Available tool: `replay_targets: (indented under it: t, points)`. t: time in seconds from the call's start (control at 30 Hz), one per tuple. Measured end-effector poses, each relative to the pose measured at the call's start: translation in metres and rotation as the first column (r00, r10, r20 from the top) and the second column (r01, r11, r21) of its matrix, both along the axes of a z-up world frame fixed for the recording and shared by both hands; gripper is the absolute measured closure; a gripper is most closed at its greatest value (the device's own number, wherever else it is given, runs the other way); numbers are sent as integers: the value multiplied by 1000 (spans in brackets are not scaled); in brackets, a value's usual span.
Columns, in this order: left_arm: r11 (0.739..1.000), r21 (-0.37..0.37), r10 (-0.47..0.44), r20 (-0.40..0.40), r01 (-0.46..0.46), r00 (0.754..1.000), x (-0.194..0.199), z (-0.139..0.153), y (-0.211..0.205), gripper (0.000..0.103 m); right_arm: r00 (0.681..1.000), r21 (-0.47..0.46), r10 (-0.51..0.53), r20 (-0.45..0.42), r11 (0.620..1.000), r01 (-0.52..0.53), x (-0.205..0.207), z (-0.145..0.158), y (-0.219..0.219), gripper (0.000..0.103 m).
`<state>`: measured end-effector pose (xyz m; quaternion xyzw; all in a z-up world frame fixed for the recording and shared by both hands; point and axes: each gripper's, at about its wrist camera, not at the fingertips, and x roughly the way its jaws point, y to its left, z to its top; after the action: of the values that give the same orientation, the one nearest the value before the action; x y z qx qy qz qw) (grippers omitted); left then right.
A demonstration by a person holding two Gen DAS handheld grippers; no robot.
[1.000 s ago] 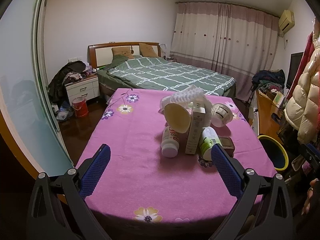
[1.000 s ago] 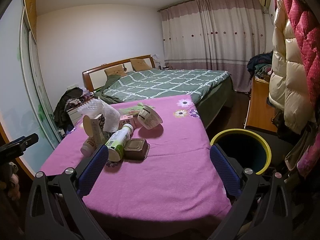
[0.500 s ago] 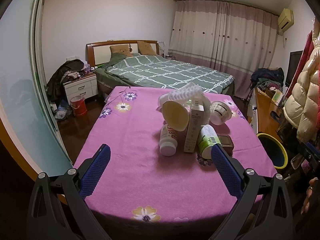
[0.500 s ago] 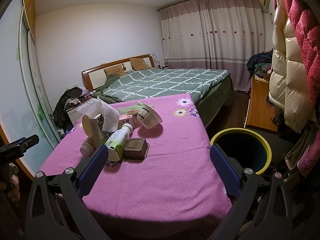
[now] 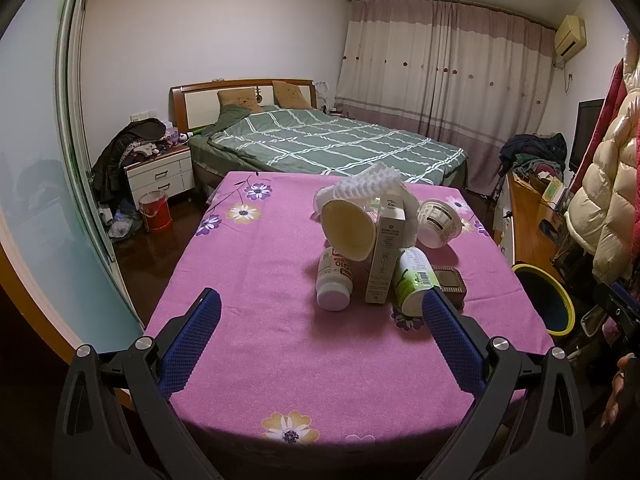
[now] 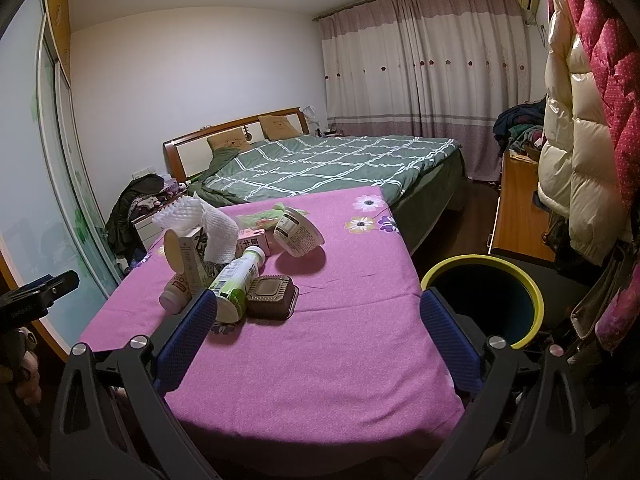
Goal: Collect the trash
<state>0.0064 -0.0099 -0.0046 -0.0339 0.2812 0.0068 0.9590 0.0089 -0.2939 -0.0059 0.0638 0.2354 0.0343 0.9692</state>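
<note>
- Left gripper (image 5: 320, 320): blue-padded fingers spread wide, empty, poised over the near edge of the table (image 5: 248, 280) with its pink flowered cloth.
- Right gripper (image 6: 316, 320): likewise spread wide and empty, above the table's near right corner.
- Trash, heaped near the middle of the table toward its right edge: a white pill bottle with red label (image 5: 334, 280) lying down; a tall narrow white carton (image 5: 386, 256) upright; a green-and-white plastic drink bottle (image 5: 414, 280) on its side; a brown plastic tray (image 6: 272, 296) touching that bottle; a tipped cream paper cup (image 5: 348, 232); a white foam net sleeve (image 5: 364, 188) on top; a printed paper bowl (image 5: 438, 222) on its side, toward the far right.
- Receptacle: a dark round bin with yellow rim (image 6: 536, 292) on the floor, just beside the table's right edge.
- Step, as judged: the approach; nothing is gripped yet.
- Next move, as judged: reach forward, close on one outer item such as the drink bottle or tray, and avoid toppling the leaning heap.
</note>
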Motion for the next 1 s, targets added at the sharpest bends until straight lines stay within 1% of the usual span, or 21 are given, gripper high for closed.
replay_targets:
  t: [0.7,1.0]
  points:
    - [1000,2,-1,-5,1,1000,1,0,-1,4,1000,2,-2,-7,1000,3,2,-4,0,6]
    - [1000,7,-2,-14,2,1000,6,-4,0,4,1000,4,-3,-18,1000,3,4,-8,0,6]
